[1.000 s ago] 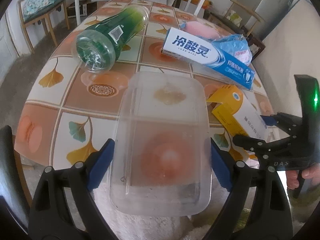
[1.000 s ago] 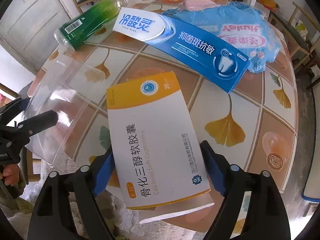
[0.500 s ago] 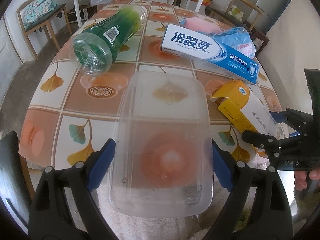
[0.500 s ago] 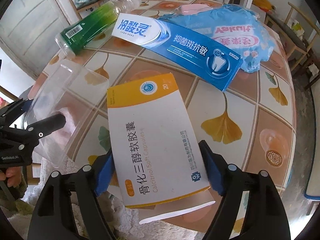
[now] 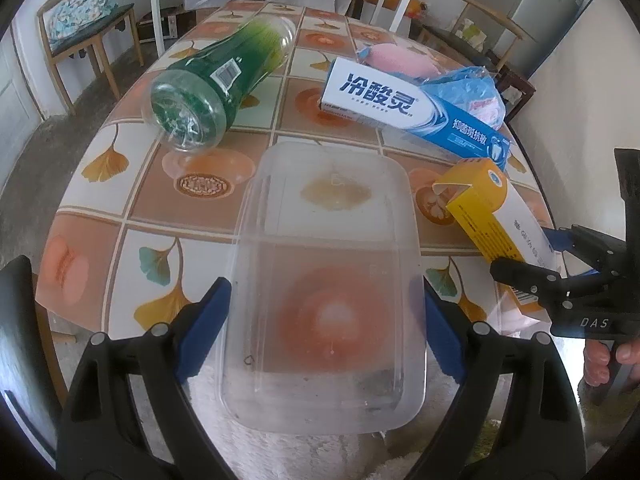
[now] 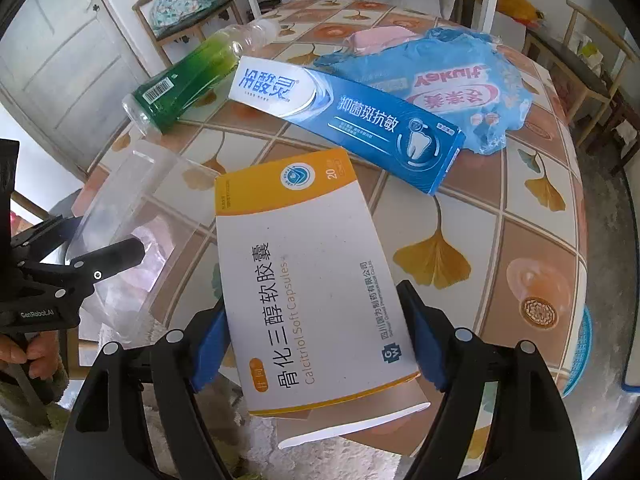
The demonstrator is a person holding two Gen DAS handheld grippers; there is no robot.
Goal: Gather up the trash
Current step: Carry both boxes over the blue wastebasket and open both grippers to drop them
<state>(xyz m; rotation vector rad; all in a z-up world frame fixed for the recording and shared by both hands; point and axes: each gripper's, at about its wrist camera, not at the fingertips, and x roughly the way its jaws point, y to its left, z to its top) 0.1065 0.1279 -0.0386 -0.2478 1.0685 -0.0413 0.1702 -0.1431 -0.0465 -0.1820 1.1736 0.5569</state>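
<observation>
- You are working over a round table (image 5: 100, 216) with a ginkgo-leaf tile pattern; take the toothpaste box (image 6: 344, 120) lying across its middle as the landmark.
- Beyond the toothpaste box, a crumpled blue wrapper (image 6: 472, 88) is lying against it, with a pink packet (image 6: 376, 38) just behind that.
- To the left of the toothpaste box, a green plastic bottle (image 5: 216, 84) is lying on its side, its base pointing toward you.
- A wooden chair (image 5: 80, 36) with a patterned cushion is standing well beyond the bottle, off the table.
- Nearer to you than the toothpaste box, your left tongs (image 5: 324, 320) are gripping a clear plastic container (image 5: 328, 280) by its two long sides, holding it over the table edge; it is transparent, rectangular with rounded corners, and looks empty apart from smudges.
- Your right tongs (image 6: 316, 344) are clamped on a medicine carton (image 6: 304, 280), white with a yellow band and yellow edges, one end flap hanging open; it is sitting just in front of the toothpaste box, lifted clear of the table, beside the container.
- Nothing is lying between the carton and the container.
</observation>
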